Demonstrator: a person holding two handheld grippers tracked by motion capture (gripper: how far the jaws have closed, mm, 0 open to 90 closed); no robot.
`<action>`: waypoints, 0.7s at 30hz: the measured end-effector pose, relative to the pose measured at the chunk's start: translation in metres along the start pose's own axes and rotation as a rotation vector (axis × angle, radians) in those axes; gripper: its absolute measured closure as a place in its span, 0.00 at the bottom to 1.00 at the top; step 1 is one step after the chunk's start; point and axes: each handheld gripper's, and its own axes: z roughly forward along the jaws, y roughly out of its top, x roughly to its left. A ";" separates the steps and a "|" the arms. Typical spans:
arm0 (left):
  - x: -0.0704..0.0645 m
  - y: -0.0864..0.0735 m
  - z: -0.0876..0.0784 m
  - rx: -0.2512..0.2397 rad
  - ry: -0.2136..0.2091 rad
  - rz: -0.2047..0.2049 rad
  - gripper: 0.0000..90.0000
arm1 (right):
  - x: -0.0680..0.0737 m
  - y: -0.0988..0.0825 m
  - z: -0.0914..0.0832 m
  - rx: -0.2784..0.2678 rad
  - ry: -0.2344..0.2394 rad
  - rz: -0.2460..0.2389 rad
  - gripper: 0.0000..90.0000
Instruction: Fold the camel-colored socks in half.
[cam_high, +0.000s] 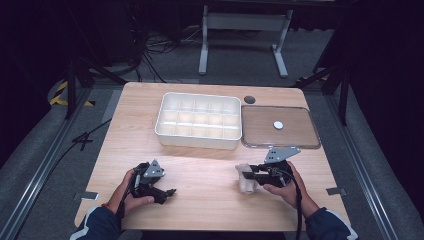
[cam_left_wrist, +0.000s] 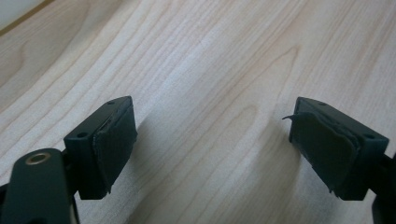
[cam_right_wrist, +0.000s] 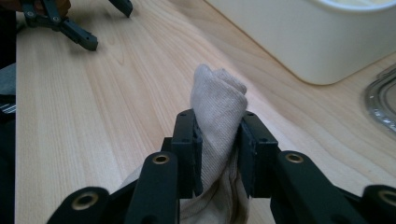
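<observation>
cloth bundle (cam_right_wrist: 218, 100), a small beige roll of fabric, sits pinched in my right fingers (cam_right_wrist: 219, 154) near the front right of the worktop (cam_high: 200, 170), in front of the white compartment box (cam_high: 198, 121) and the clear lid (cam_high: 280, 126) lying beside it; in the high view the bundle (cam_high: 246, 179) shows at the tip of my right gripper (cam_high: 252, 176), low over the wood, though i cannot tell whether its underside touches; my right pads press in on both flanks of the fabric, closed down snug around it; my left fingers (cam_left_wrist: 212, 154) stand wide apart with only bare woodgrain between them, holding nothing, well apart from the bundle.

risks as i judge them: the grip sits near the middle of a soft roll, so the fabric could slide through the pads or unfurl if i swing it fast; the loose tail hanging under my right fingers could drag on the worktop or snag on the box rim on the way over; a roll that opens up may not fit one small compartment; the box could be nudged by a low approach.

its long axis runs out ahead along my right fingers, the rounded folded end pointing away from my hand toward the left side of the worktop, tilted slightly upward, the looser end trailing back beneath the pads.
</observation>
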 end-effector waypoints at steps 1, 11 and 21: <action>0.000 -0.002 0.000 -0.014 0.014 0.002 0.16 | -0.001 0.000 -0.002 -0.004 -0.006 -0.004 0.78; -0.001 -0.006 0.001 -0.048 0.017 -0.014 0.15 | -0.004 0.003 -0.014 -0.036 -0.046 -0.011 0.78; -0.001 -0.005 0.001 -0.045 0.024 -0.018 0.15 | -0.006 0.005 -0.022 -0.063 -0.080 -0.014 0.78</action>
